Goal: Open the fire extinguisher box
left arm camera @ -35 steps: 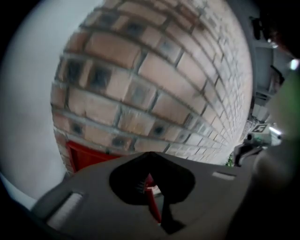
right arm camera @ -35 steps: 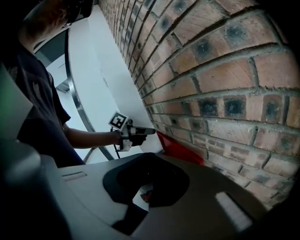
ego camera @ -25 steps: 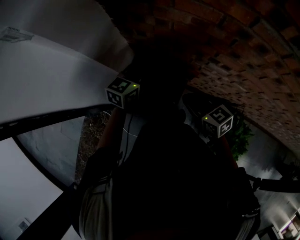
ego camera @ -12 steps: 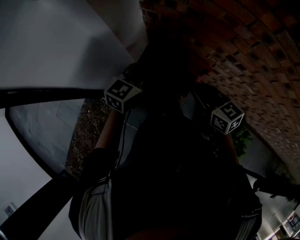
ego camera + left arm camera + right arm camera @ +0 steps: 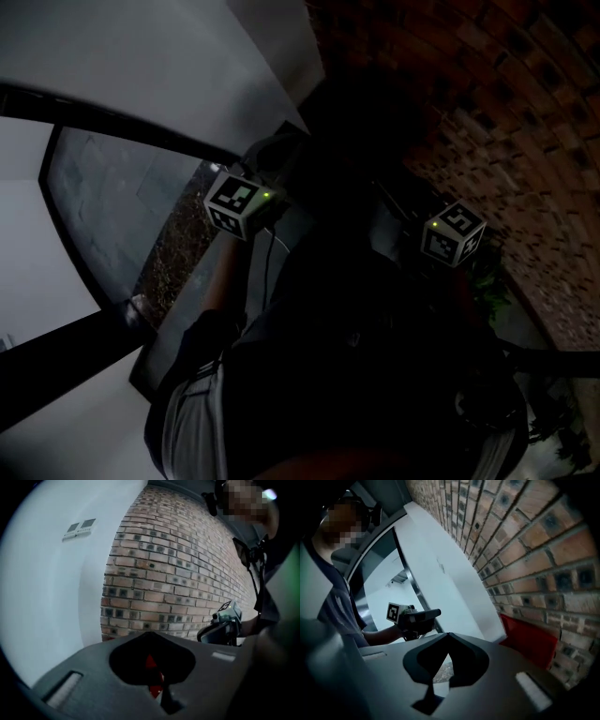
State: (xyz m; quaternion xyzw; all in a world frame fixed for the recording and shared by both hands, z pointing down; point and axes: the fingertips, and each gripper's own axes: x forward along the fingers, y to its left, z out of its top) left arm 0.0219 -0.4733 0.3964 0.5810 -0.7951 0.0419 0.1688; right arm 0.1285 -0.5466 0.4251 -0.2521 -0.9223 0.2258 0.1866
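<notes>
The fire extinguisher box point(image 5: 528, 640) is a red case set low against the brick wall, at the right in the right gripper view. In the left gripper view a bit of red point(image 5: 152, 666) shows through the gap behind the jaws. My left gripper point(image 5: 150, 633) is shut with nothing in it and points at the brick wall. My right gripper point(image 5: 449, 634) is also shut and empty, with the box off to its right and apart from it. In the dark head view only the two marker cubes, left point(image 5: 239, 202) and right point(image 5: 453, 232), show; the jaws are hidden.
A brick wall point(image 5: 187, 573) meets a white wall point(image 5: 42, 583) with two small plates point(image 5: 79, 528) high up. A dark-framed glass panel point(image 5: 103, 216) and a gravel strip point(image 5: 178, 253) lie at the left. A green plant point(image 5: 492, 291) stands by the brick wall.
The head view has swung, so the dark frame and glass panel slid across the left. Both marker cubes shifted a little toward the brick wall. Both grippers stayed shut.
</notes>
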